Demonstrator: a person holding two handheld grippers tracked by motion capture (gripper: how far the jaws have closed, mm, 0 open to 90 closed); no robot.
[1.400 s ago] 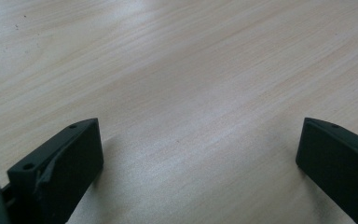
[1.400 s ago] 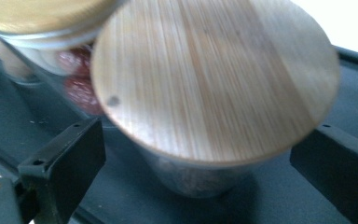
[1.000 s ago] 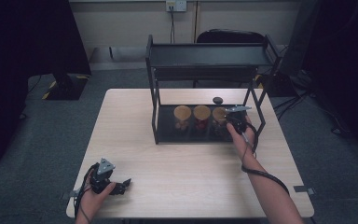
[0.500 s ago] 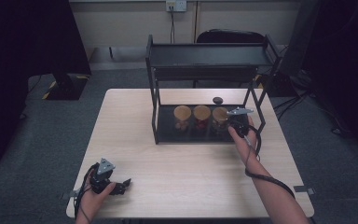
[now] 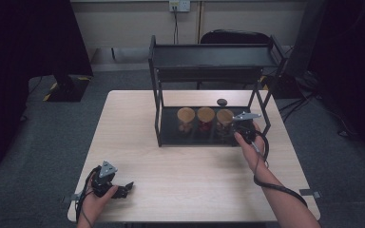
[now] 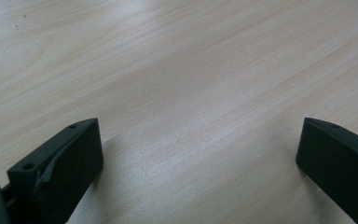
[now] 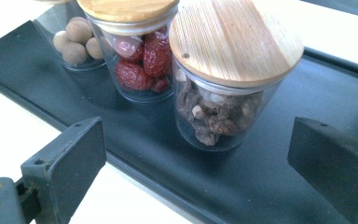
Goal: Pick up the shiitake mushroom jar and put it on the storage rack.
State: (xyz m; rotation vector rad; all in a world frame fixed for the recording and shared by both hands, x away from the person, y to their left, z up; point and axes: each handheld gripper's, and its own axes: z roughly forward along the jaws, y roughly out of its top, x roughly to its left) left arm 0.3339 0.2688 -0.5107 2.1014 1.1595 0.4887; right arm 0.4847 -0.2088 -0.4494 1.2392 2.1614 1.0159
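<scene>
Three glass jars with wooden lids stand in a row on the lower shelf [image 7: 135, 140] of a black two-tier rack [image 5: 211, 57]. The nearest jar [image 7: 223, 112] holds brown nut pieces, the middle one [image 7: 140, 60] red dried fruit, and the far one [image 7: 77, 42] round tan balls. My right gripper [image 7: 198, 126] is open at the shelf's front right [image 5: 240, 124], facing the nut jar [image 5: 225, 118] without touching it. Its jaws have just closed a little with nothing between them. My left gripper [image 5: 123, 189] lies open on the table's near left corner, and bare wood shows between its jaws [image 6: 198, 126].
The rack's upper shelf [image 5: 209, 50] overhangs the jars, and its black posts [image 5: 158, 114] frame the lower opening. A small dark round object [image 5: 222, 101] lies on the table behind the rack. The wooden tabletop [image 5: 195, 166] spreads in front of the rack.
My right hand has shifted slightly at the rack's front right. The left gripper has stayed where it was.
</scene>
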